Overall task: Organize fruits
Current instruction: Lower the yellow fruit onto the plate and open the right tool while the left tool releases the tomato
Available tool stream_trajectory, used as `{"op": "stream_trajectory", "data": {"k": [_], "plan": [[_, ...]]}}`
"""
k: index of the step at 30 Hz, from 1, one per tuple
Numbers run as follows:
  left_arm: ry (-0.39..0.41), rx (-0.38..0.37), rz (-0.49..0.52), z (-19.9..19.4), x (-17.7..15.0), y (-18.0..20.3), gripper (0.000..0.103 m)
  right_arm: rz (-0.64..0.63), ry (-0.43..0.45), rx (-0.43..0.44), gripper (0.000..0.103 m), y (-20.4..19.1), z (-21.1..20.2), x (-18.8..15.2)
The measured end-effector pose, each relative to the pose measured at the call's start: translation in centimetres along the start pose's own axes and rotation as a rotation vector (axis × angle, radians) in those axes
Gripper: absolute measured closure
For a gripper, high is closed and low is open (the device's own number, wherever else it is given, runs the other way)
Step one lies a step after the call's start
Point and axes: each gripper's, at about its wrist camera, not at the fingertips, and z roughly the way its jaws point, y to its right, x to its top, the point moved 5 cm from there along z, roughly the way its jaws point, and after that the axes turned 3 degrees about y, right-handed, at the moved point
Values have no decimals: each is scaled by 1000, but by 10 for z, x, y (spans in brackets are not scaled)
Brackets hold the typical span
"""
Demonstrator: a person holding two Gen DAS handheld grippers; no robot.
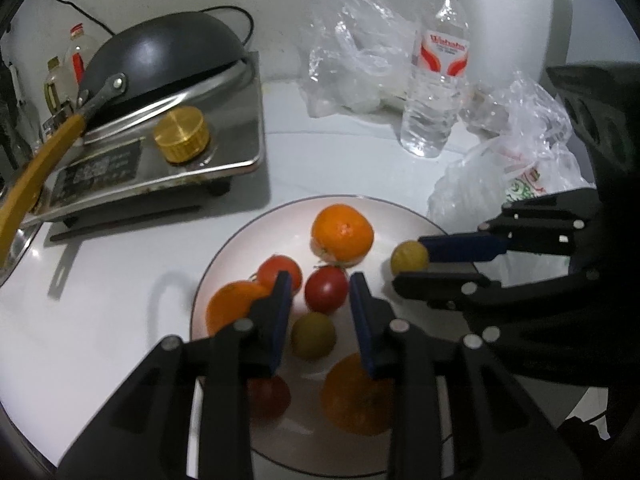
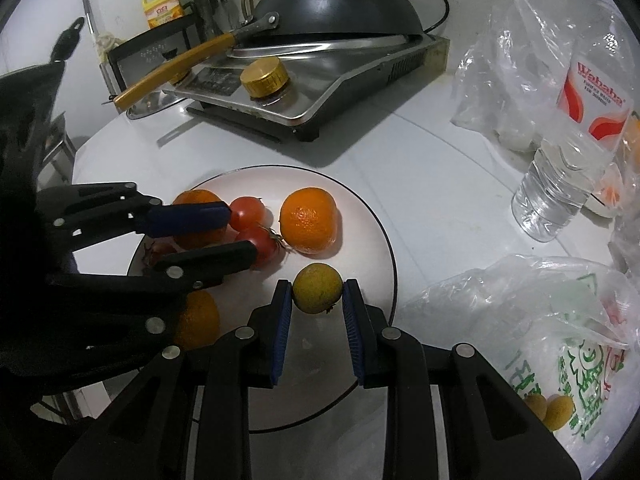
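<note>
A white plate (image 1: pixel 280 232) (image 2: pixel 360 216) holds oranges (image 1: pixel 342 232) (image 2: pixel 308 220) and red tomatoes (image 1: pixel 326 294) (image 2: pixel 248 212). My left gripper (image 1: pixel 319 284) (image 2: pixel 242 232) hangs over the plate's middle. A yellow-green fruit (image 1: pixel 313 334) lies between its blue pads with a gap on each side, so it is open. My right gripper (image 2: pixel 317 292) (image 1: pixel 412 264) comes in over the plate's right side. It is shut on another yellow-green citrus (image 2: pixel 318 288) (image 1: pixel 409 258), with both pads against its sides. A blurred orange (image 1: pixel 356 392) and a tomato (image 1: pixel 268 396) lie under the left fingers.
An induction cooker (image 1: pixel 160 160) (image 2: pixel 320 96) with a gold knob and an upturned wok (image 1: pixel 168 48) stands behind the plate. A water bottle (image 1: pixel 434 80) (image 2: pixel 568 152) and crumpled plastic bags (image 1: pixel 352 48) are at the back right. A printed bag (image 2: pixel 560 360) beside the plate holds more yellow fruit.
</note>
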Motion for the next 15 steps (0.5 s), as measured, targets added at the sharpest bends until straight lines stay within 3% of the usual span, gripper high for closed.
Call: {"op": "stream_trajectory", "data": {"k": [7,9,10,15], "plan": [[23,35,-16,-14,0,0,70,1,31,-16,75,0,-17,1],[29,40,-16,-19,0,1,61,3,42,-23,75,2,-24,1],[39,43,-21,-23,1,3,51,6,50,-27,75,3,-29,0],[65,47,-20,-37,4,14,50,17,78,-43,75,9,-51,-5]]}}
